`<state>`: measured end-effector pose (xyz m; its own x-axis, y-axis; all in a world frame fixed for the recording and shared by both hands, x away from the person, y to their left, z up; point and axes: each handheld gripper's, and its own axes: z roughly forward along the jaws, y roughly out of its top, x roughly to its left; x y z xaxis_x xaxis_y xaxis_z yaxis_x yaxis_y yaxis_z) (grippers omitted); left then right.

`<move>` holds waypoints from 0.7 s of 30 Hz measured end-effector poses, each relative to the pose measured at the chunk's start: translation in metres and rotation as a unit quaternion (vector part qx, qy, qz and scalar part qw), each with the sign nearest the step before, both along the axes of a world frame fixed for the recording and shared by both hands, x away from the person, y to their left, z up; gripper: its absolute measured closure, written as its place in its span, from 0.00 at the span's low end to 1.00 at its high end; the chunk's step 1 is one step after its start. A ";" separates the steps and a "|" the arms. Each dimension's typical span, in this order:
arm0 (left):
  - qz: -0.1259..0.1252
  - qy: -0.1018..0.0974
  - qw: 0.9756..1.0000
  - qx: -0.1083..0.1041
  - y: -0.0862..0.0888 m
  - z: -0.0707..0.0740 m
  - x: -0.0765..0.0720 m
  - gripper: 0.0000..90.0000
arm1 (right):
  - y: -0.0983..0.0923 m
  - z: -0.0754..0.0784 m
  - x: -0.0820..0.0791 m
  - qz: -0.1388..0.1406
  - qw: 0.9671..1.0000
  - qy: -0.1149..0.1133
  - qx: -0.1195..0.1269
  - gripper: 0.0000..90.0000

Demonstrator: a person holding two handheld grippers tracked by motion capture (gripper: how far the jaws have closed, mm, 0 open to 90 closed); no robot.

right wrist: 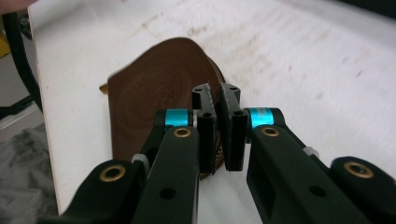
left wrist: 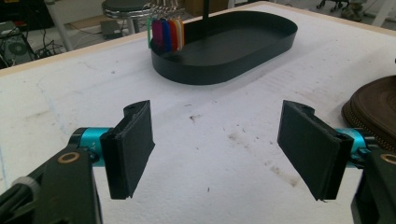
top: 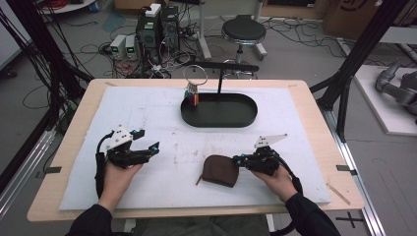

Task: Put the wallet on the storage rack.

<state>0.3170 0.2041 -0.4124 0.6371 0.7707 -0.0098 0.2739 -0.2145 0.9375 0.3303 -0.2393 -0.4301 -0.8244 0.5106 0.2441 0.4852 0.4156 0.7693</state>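
A brown zip pouch lies flat on the white mat near the front edge. My right gripper reaches its right edge from the right. In the right gripper view the jaws of the right gripper stand nearly together, pinching the zip edge of the pouch. My left gripper is held above the mat at the left, well apart from the pouch. Its jaws are wide apart in the left gripper view, with the left gripper holding nothing and the pouch at the far right.
A black oval tray with a thin upright post sits at the back middle of the mat. Coloured key tags on a metal ring hang at its left end. Bare mat lies between the tray and both hands.
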 end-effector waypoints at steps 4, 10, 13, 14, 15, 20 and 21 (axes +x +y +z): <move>-0.007 0.001 1.000 -0.002 -0.004 0.000 0.000 0.30 | -0.002 0.008 -0.004 0.000 0.999 -0.040 0.008 0.98; -0.036 0.013 0.998 -0.040 -0.012 0.002 -0.001 0.30 | -0.005 0.019 -0.010 0.005 0.995 -0.098 0.019 0.98; -0.071 0.008 0.997 -0.042 -0.024 0.004 -0.001 0.30 | -0.006 0.023 -0.013 0.022 0.992 -0.123 0.022 0.98; -0.081 0.009 0.996 -0.043 -0.028 0.004 -0.001 0.30 | -0.006 0.024 -0.014 0.027 0.991 -0.127 0.019 0.98; -0.097 0.009 0.994 -0.044 -0.033 0.005 -0.001 0.30 | -0.006 0.024 -0.015 0.031 0.991 -0.130 0.019 0.98; -0.163 0.021 0.985 -0.049 -0.056 0.004 0.002 0.30 | -0.009 0.026 -0.018 0.061 0.988 -0.139 0.012 0.98; -0.172 0.024 0.984 -0.050 -0.059 0.004 0.002 0.30 | -0.009 0.026 -0.019 0.065 0.988 -0.141 0.011 0.98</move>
